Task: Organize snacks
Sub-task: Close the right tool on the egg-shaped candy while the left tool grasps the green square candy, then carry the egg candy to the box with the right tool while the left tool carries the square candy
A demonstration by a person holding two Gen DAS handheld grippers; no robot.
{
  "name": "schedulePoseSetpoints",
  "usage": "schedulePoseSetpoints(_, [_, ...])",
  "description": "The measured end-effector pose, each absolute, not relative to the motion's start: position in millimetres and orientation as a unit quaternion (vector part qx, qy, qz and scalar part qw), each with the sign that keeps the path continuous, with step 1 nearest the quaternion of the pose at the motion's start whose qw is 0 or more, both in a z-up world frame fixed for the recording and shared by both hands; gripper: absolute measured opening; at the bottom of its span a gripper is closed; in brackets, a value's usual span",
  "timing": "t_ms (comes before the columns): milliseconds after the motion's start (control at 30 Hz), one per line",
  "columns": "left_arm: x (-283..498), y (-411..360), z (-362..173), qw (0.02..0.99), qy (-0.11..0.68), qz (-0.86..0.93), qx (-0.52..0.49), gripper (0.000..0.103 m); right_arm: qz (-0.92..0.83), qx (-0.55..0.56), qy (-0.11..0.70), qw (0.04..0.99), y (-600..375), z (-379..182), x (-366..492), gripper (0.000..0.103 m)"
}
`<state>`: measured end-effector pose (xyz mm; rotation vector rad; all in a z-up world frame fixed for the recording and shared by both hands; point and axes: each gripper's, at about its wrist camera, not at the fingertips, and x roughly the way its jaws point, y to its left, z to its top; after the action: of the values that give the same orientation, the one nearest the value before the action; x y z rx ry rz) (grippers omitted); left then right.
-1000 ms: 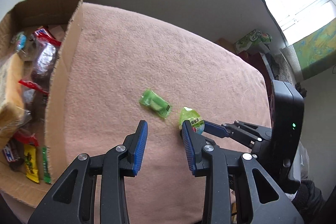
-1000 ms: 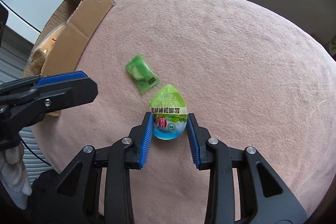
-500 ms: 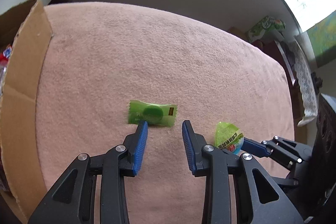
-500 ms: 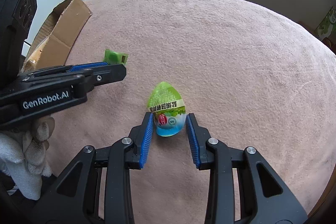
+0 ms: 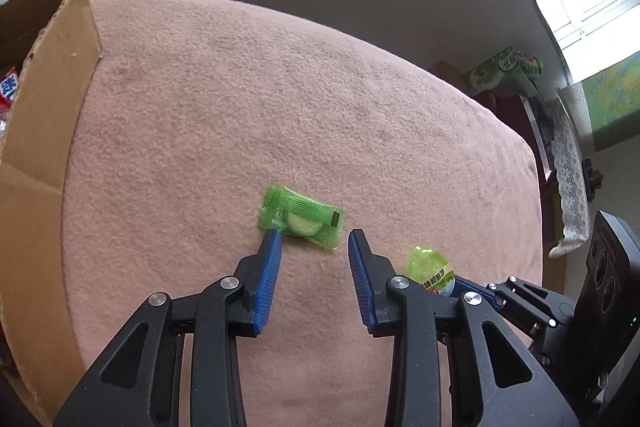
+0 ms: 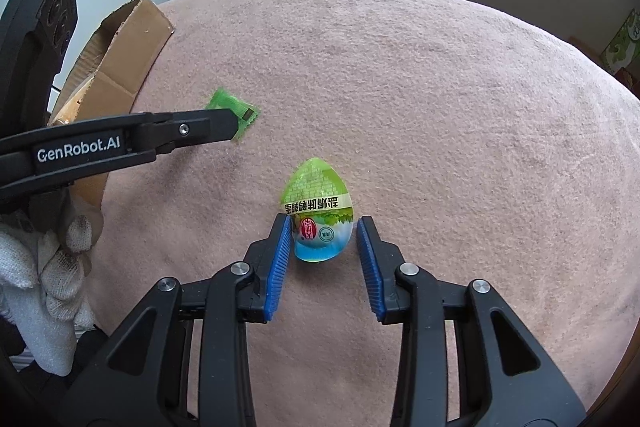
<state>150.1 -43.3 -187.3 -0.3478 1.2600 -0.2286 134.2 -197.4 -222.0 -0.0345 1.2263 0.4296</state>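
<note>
The egg-shaped snack (image 6: 318, 213) is shown on the pink cloth (image 6: 440, 99), between the slightly parted jaws of the right gripper (image 6: 322, 241), unclamped. The green candy packet (image 5: 301, 218) lies just beyond the left gripper (image 5: 314, 247), whose jaws stand narrowly open and empty; the cardboard box (image 5: 44, 115) is at far left.

Black tool (image 6: 322, 225) — blue ribbed pads (image 6: 278, 263), white glove (image 6: 48, 267).

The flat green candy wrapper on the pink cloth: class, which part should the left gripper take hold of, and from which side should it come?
Grip the flat green candy wrapper across its short width, at the middle where the round candy bulges. Come from above and the near side, as the left gripper already points. The wrapper lies flat on the pink cloth with its long axis across the open jaws, so its crimped ends offer little to pinch.
</note>
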Motion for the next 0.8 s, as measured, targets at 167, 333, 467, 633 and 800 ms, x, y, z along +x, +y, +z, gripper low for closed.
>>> schedulePoseSetpoints(167, [165.8,-64.8,-187.9,0.798,0.579,-0.116,-0.120,0.032,0.196,-0.004,0.571,0.797,-204.3,-221.8,135.2,0.035])
schedulePoseSetpoints(333, [172.1,-81.7,-187.9,0.809,0.572,-0.113,-0.077,0.032,0.196,-0.003,0.570,0.798,-205.1,-221.6,135.8,0.036])
schedulePoseSetpoints(467, [176.3,-98.3,-188.7,0.821,0.562,-0.101,-0.025,0.032,0.197,-0.020,0.567,0.799,-202.3,-220.4,134.1,0.036])
schedulePoseSetpoints(633, [176.1,-97.5,-189.7,0.831,0.548,-0.094,-0.010,0.021,0.196,-0.039,0.566,0.800,-198.0,-220.6,130.9,0.035])
schedulePoseSetpoints(800, [174.6,-87.0,-187.4,0.829,0.548,-0.104,-0.026,0.020,0.192,-0.048,0.563,0.802,-197.9,-221.5,129.6,0.027])
